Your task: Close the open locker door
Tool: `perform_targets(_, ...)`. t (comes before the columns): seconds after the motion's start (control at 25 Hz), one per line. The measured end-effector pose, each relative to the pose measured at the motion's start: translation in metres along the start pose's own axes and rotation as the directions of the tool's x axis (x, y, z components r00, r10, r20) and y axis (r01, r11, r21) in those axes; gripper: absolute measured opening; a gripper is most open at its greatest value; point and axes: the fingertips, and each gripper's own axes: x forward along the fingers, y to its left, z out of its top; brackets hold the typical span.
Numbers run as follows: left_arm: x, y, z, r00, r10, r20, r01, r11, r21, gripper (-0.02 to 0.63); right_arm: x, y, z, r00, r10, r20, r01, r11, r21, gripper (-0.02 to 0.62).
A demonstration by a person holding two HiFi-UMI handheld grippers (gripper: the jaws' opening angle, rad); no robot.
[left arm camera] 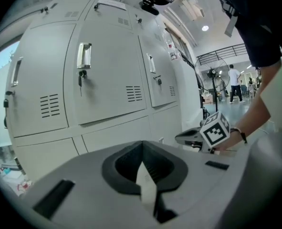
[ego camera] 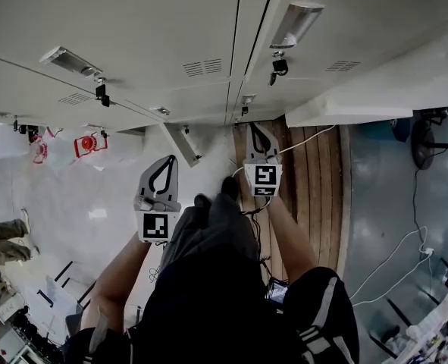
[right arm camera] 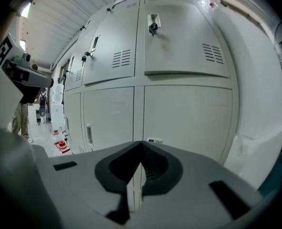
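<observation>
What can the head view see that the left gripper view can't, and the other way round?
Only the head view shows the wooden floor strip, the white cables on the floor, and the marker cube on the left gripper. Only the left gripper view shows a person standing far off and the ceiling lights. Both show the grey lockers and the right gripper.
</observation>
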Motion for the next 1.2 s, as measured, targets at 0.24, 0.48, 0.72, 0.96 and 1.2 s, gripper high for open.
perform_targets(0.24, -0.020, 0.017, 0.027, 0.996, 0.085, 0.037, -0.085, 0.996, 0.004, 0.005, -0.043, 0.010, 0.044, 1.000, -0.004, 0.026, 0.004, 1.000, 0.011, 0.002)
perform_targets(0.48, -0.048, 0.036, 0.052, 0.988, 0.148, 0.048, -0.147, 0.989, -0.015, 0.005, -0.088, 0.024, 0.096, 0.998, 0.000, 0.057, -0.001, 1.000, 0.007, 0.002)
perform_targets(0.72, -0.080, 0.051, 0.077, 0.980, 0.192, 0.055, -0.190, 0.981, -0.045, 0.005, -0.129, 0.029, 0.139, 0.996, 0.006, 0.087, -0.005, 1.000, -0.013, 0.002)
perform_targets(0.96, -0.108, 0.058, 0.095, 0.977, 0.206, 0.055, -0.202, 0.977, -0.060, 0.005, -0.165, 0.033, 0.178, 0.992, 0.016, 0.124, -0.014, 1.000, -0.019, 0.002)
perform_targets(1.2, -0.135, 0.066, 0.107, 0.974, 0.224, 0.044, -0.222, 0.974, -0.046, 0.005, -0.187, 0.041, 0.209, 0.987, 0.043, 0.154, -0.038, 0.999, -0.034, 0.002)
